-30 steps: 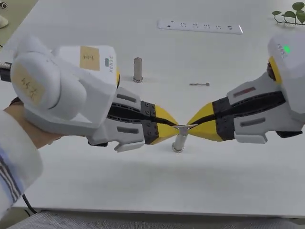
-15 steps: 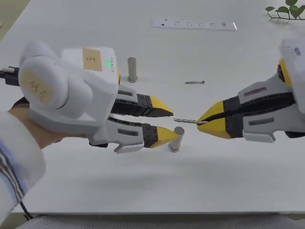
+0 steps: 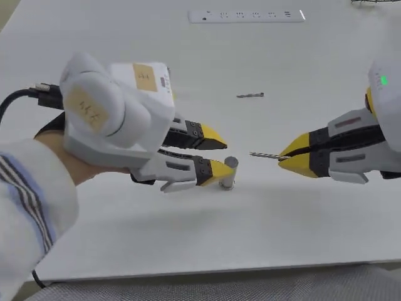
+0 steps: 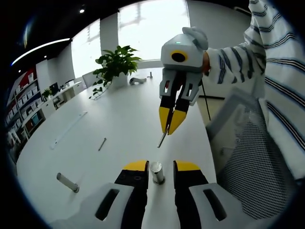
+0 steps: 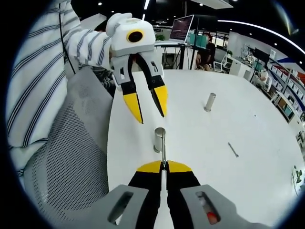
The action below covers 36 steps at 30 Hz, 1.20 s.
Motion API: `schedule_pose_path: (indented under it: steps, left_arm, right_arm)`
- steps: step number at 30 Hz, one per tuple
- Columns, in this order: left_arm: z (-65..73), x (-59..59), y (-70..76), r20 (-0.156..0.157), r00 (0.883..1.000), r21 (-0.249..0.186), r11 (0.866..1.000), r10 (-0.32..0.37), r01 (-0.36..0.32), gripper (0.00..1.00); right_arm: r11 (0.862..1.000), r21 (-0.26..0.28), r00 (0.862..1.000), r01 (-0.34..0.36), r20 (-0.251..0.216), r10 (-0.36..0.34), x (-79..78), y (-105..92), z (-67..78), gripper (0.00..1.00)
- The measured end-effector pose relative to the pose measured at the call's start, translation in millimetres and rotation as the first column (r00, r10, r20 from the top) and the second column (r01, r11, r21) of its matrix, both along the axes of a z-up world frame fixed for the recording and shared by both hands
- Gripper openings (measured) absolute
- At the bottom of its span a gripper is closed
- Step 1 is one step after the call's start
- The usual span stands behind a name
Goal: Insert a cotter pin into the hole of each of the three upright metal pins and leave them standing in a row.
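A short upright metal pin [image 3: 229,172] stands on the white table [image 3: 188,232], just off the tip of my left gripper [image 3: 224,157], which is open. In the left gripper view that metal pin [image 4: 156,171] sits between the spread jaws of the left gripper [image 4: 162,167]. My right gripper [image 3: 285,155] is shut on a thin cotter pin [image 3: 265,155] that points left at the metal pin from a short gap away. From the right gripper [image 5: 163,166] the cotter pin [image 5: 163,147] lines up with the metal pin [image 5: 159,139]. A second upright metal pin [image 5: 209,102] stands farther off.
A loose cotter pin [image 3: 250,95] lies on the table beyond the grippers. A white power strip [image 3: 247,15] lies along the far edge. A potted plant [image 4: 114,67] stands at the table's end, and a mesh chair [image 5: 71,157] is at the near side.
My left gripper has opened and let go of the cotter pin. My right gripper has drawn back to the right, carrying the cotter pin away from the metal pin's top.
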<state>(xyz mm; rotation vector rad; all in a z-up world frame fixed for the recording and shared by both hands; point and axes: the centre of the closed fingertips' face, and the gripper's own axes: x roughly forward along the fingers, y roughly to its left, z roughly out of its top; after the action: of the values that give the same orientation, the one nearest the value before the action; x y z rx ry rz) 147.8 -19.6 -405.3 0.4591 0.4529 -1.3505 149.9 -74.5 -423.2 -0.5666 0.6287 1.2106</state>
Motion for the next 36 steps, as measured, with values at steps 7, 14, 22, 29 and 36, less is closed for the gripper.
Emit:
schedule_pose_path:
  steps: [7, 14, 22, 29, 36]
  left_arm:
    - [-13.9, 4.2, -5.2, -0.021, 1.000, 0.036, 0.999, 0.015, -0.015, 0.17]
    - [-25.0, 9.3, -2.3, -0.021, 1.000, 0.080, 0.997, 0.020, -0.018, 0.16]
    - [-31.2, 10.2, -4.4, -0.027, 0.999, 0.087, 0.996, 0.021, -0.018, 0.12]
    - [-31.2, 11.2, -3.7, -0.017, 1.000, 0.093, 0.996, 0.019, -0.017, 0.10]
    - [-31.4, 11.1, -3.7, -0.017, 1.000, 0.093, 0.996, 0.010, -0.009, 0.10]
  right_arm:
    - [1.000, -0.026, 1.000, -0.013, -0.008, 0.012, 2.1, 1.0, -15.8, 0.00]
    - [0.999, -0.020, 0.999, -0.036, -0.021, 0.036, 4.2, 6.5, -23.3, 0.00]
    - [0.997, -0.026, 0.997, -0.079, -0.023, 0.078, 4.9, 10.6, -24.2, 0.00]
    - [0.994, -0.023, 0.994, -0.106, -0.013, 0.106, 4.2, 14.0, -20.8, 0.00]
    - [0.991, -0.029, 0.991, -0.130, -0.009, 0.130, 3.8, 18.0, -20.3, 0.00]
